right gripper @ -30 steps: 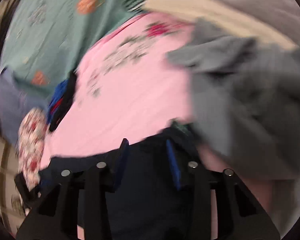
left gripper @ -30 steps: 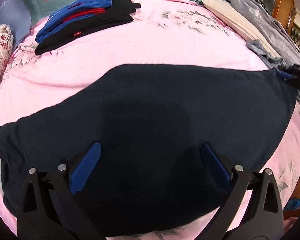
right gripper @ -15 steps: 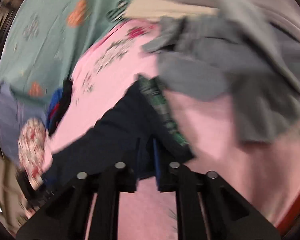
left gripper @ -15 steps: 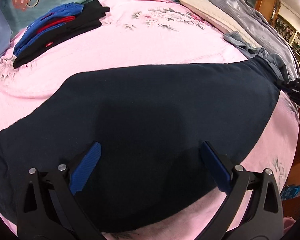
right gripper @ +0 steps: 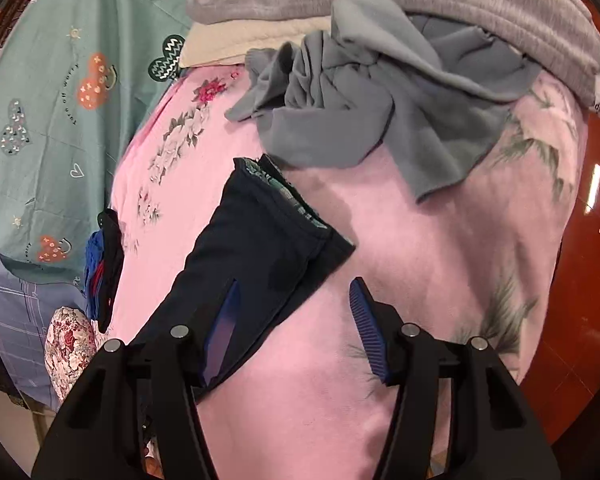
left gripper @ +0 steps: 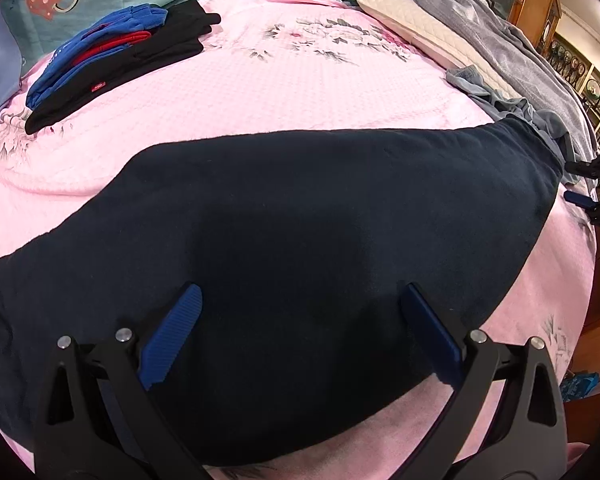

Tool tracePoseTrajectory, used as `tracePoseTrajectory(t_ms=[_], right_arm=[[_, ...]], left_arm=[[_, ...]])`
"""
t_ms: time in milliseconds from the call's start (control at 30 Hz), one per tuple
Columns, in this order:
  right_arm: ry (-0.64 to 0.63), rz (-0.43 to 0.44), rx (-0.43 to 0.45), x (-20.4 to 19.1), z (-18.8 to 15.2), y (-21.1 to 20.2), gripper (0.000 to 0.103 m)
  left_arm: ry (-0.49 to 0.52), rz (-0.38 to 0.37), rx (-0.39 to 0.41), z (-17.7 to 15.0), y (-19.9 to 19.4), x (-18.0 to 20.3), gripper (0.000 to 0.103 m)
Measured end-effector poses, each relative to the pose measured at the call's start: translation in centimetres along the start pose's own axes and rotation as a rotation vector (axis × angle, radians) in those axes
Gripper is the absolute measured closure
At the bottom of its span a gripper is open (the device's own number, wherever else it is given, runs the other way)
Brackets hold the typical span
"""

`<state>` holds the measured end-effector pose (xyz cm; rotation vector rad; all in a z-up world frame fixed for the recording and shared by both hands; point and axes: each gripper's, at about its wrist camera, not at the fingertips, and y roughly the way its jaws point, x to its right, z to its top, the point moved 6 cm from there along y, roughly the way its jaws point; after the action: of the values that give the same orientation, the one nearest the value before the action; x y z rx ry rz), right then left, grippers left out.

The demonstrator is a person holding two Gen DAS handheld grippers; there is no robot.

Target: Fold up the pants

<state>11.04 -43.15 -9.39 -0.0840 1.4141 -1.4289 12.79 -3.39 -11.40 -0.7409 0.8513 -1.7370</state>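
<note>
Dark navy pants (left gripper: 300,248) lie spread flat across the pink bedspread (left gripper: 284,92). My left gripper (left gripper: 300,320) is open and empty, its blue pads hovering over the wide middle of the pants. In the right wrist view the waistband end of the pants (right gripper: 276,232) lies flat, with a patterned green lining showing. My right gripper (right gripper: 296,320) is open and empty just above that end; one finger is over the fabric, the other over bare bedspread. The right gripper also shows in the left wrist view (left gripper: 592,196) at the far right edge.
A stack of folded black, blue and red clothes (left gripper: 112,60) lies at the far left of the bed. Crumpled grey garments (right gripper: 364,104) and a cream pillow (left gripper: 428,36) lie along the right side. A teal sheet (right gripper: 60,92) hangs behind. Red-brown floor (right gripper: 588,264) lies past the bed edge.
My right gripper was shut on the waistband end, pulled it out to the right, then opened and let it go. The pants now lie stretched flat. My left gripper stayed open above them.
</note>
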Motion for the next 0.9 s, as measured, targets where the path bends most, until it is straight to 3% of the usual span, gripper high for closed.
tracePoseTrajectory(t_ms=[167, 500, 633, 733, 900], right_arm=[[0.015, -0.027, -0.002, -0.1, 0.2, 0.4, 0.045], [0.018, -0.059, 0.08, -0.8, 0.4, 1.1, 0.045], [-0.013, -0.119, 0.095, -0.7, 0.3, 1.1, 0.061], [-0.02, -0.133, 0.104, -0.4, 0.4, 1.2, 0.068], [-0.044, -0.159, 0.115, -0.2, 0.5, 1.4, 0.088]], left_arm=[[-0.007, -0.009, 0.002, 0.0, 0.0, 0.0, 0.002], [-0.032, -0.043, 0.011, 0.1, -0.1, -0.2, 0.002], [-0.033, -0.044, 0.011, 0.1, -0.1, -0.3, 0.002], [-0.028, -0.037, 0.008, 0.1, -0.1, -0.2, 0.002], [0.024, 0.03, -0.016, 0.0, 0.4, 0.4, 0.002]])
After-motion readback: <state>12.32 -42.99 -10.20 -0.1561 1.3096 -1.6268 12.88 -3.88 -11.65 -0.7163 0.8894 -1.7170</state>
